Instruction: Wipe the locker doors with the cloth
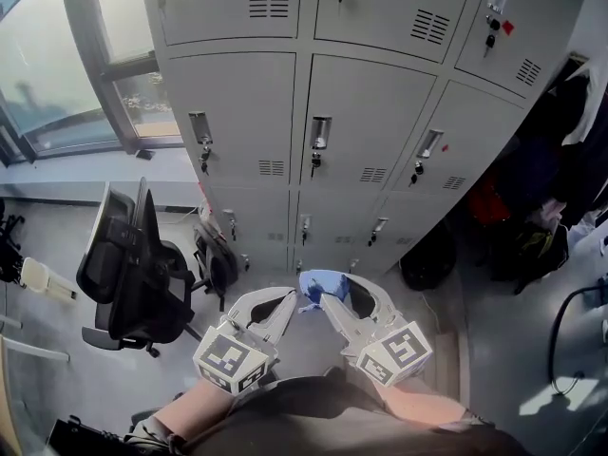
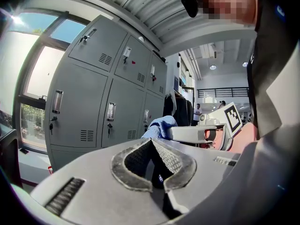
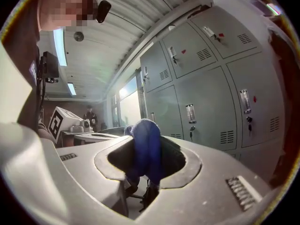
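The right tongs (image 1: 319, 302) pinch the bunched blue cloth (image 1: 317, 281), well short of the locker doors (image 1: 366, 112); the left tongs (image 1: 289, 302) are pressed together, empty; the bunch may snag on a latch (image 1: 320, 133) and pull free.

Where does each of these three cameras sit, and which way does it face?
Head view: on the person's head, facing down at the lockers; left claw, right claw and forearms show.
Left gripper view: on the left claw, shut, facing the lockers.
Right gripper view: on the right claw, shut on the cloth, facing the lockers.
Shared: all three show lockers and cloth.
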`<control>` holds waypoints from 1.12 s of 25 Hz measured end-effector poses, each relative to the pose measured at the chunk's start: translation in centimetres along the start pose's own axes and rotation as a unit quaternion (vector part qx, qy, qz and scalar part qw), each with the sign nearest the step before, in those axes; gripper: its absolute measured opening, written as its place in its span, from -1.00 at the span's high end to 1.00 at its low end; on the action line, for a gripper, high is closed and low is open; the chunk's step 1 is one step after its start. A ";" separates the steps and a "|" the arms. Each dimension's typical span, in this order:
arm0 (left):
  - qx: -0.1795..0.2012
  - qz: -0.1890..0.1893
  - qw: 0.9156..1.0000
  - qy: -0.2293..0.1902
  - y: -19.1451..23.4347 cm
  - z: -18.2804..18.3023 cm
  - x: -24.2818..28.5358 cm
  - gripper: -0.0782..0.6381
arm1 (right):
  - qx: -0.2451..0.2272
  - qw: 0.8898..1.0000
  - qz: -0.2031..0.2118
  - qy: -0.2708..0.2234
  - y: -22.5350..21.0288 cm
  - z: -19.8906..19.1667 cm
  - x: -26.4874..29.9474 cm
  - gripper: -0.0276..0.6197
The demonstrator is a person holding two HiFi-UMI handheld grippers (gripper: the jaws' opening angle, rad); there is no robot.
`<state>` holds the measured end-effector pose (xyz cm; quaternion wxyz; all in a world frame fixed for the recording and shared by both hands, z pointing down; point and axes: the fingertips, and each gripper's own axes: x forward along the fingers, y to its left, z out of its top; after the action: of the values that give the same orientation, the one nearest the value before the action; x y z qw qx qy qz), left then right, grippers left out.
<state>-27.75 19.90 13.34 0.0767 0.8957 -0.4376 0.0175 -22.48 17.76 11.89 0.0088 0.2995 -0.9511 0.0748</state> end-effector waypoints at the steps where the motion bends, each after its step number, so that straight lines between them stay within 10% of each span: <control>1: -0.001 0.000 1.000 0.001 -0.3 -0.1 0.1 0.76 | -0.002 1.000 0.003 -0.002 0.0 0.2 -0.1 0.44; 28: 0.008 0.004 1.000 0.008 -3.4 -0.7 -2.9 0.76 | 0.003 1.000 0.002 -0.014 2.3 -0.1 -3.1 0.44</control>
<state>-26.83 24.27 13.29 0.0731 0.8943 -0.4406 0.0283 -21.28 21.35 11.44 -0.0051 0.2985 -0.9516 0.0734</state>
